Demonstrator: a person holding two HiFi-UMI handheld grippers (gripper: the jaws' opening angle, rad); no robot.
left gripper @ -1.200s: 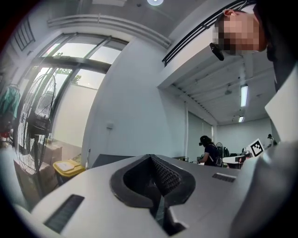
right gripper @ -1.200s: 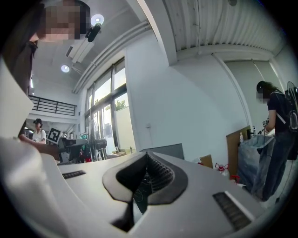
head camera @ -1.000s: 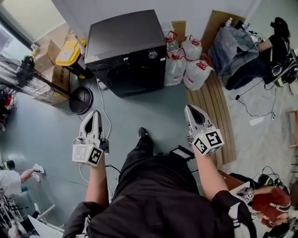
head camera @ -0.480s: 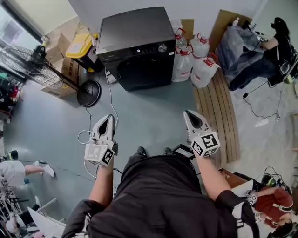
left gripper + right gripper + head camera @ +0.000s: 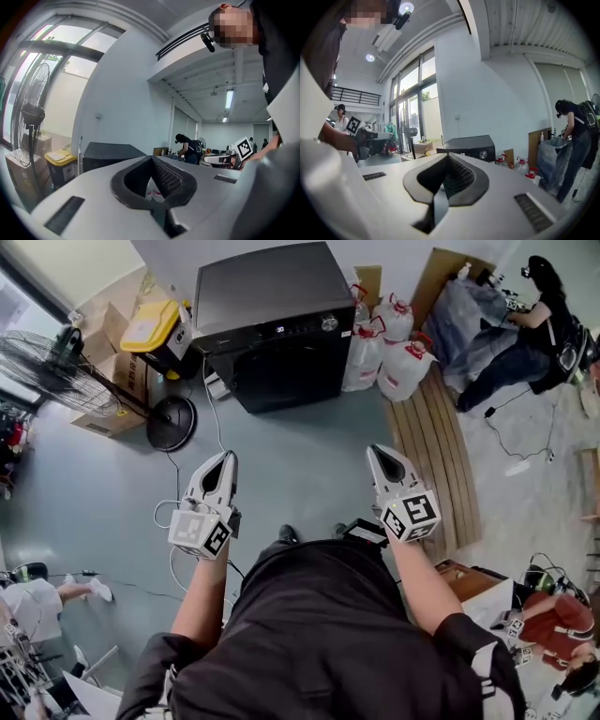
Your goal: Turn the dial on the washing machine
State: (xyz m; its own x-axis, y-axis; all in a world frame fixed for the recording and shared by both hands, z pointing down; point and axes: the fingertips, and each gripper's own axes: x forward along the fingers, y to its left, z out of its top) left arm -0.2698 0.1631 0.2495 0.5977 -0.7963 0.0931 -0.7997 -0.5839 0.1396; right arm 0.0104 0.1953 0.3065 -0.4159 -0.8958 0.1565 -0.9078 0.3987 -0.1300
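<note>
The black washing machine (image 5: 272,324) stands against the far wall, with its silver dial (image 5: 329,323) at the right end of the control strip. Both grippers are held out over the grey floor, well short of the machine. My left gripper (image 5: 228,457) is shut and empty. My right gripper (image 5: 374,451) is shut and empty too. Over the closed tips of the right gripper (image 5: 447,157), its own view shows the machine (image 5: 468,143) and the dial (image 5: 483,153) ahead. The left gripper (image 5: 152,158) view shows the machine's dark top (image 5: 105,153) to the left of its jaws.
A standing fan (image 5: 56,371), a yellow-lidded bin (image 5: 150,324) and cardboard boxes are left of the machine. Water jugs (image 5: 384,343) stand at its right, beside a wooden slatted board (image 5: 436,465). A person (image 5: 534,315) works at the far right. Cables (image 5: 202,418) trail on the floor.
The person has stepped forward, and both grippers have moved toward the washing machine. Their jaws have stayed shut.
</note>
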